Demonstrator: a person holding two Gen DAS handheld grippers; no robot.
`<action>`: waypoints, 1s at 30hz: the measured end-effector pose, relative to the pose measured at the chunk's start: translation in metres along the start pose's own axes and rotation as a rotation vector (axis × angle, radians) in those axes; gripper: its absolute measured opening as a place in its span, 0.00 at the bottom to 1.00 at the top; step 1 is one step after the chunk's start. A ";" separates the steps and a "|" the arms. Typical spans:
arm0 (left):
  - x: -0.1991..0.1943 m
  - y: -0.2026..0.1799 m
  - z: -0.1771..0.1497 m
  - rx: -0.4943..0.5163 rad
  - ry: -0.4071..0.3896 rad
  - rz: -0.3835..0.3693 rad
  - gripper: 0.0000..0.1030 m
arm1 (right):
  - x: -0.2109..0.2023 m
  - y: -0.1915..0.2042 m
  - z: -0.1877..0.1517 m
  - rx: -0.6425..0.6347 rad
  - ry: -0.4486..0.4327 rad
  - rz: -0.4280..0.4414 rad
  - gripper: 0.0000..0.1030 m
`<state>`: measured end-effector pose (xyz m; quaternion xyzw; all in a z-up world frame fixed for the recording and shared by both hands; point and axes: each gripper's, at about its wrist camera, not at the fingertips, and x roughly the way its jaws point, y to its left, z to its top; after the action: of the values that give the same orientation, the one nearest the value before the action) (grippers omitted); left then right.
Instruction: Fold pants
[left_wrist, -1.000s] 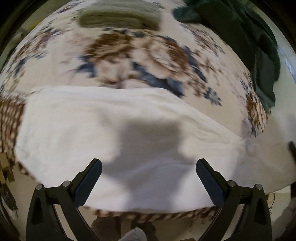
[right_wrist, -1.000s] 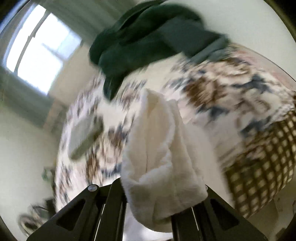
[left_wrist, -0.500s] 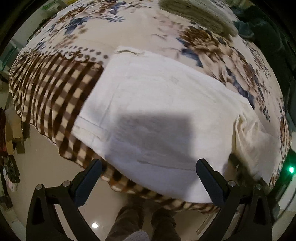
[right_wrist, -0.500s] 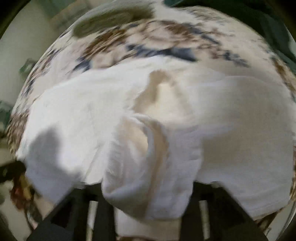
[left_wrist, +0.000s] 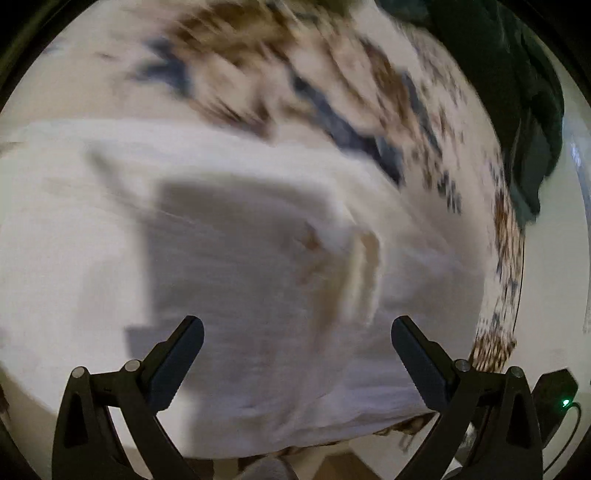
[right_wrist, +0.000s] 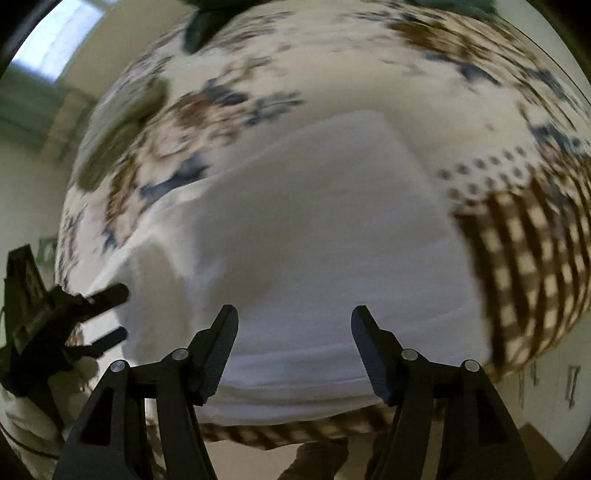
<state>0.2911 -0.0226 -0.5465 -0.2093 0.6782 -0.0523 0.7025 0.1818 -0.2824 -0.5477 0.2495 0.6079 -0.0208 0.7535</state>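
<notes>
The white pants (left_wrist: 240, 236) lie folded flat on the floral bedspread (left_wrist: 258, 66), near the bed's front edge. They also show in the right wrist view (right_wrist: 314, 229). My left gripper (left_wrist: 297, 328) is open and empty, hovering above the pants. My right gripper (right_wrist: 293, 314) is open and empty above the pants. The left gripper also shows at the left edge of the right wrist view (right_wrist: 114, 314), over the pants' left end. Both views are blurred by motion.
A dark green garment (left_wrist: 517, 110) lies at the far right of the bed. An olive cloth (right_wrist: 122, 136) lies farther back. The bedspread has a brown checked border (right_wrist: 524, 266). The floor and the person's legs (right_wrist: 317, 461) show below the bed edge.
My right gripper has let go of the bunched white pants end and opened; the pants now lie flat. Both grippers have swung over the bed.
</notes>
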 end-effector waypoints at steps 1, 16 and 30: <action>0.013 -0.006 -0.001 0.008 0.022 0.006 1.00 | 0.001 -0.007 0.002 0.017 0.000 -0.005 0.64; -0.005 0.014 -0.039 0.051 -0.145 0.074 0.07 | 0.010 -0.015 0.016 0.010 0.027 -0.016 0.64; -0.057 0.020 -0.018 -0.153 -0.197 -0.059 0.64 | 0.015 0.035 0.015 -0.055 0.079 0.087 0.42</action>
<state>0.2647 0.0115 -0.5007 -0.2862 0.6016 -0.0005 0.7458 0.2111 -0.2543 -0.5472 0.2556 0.6260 0.0384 0.7358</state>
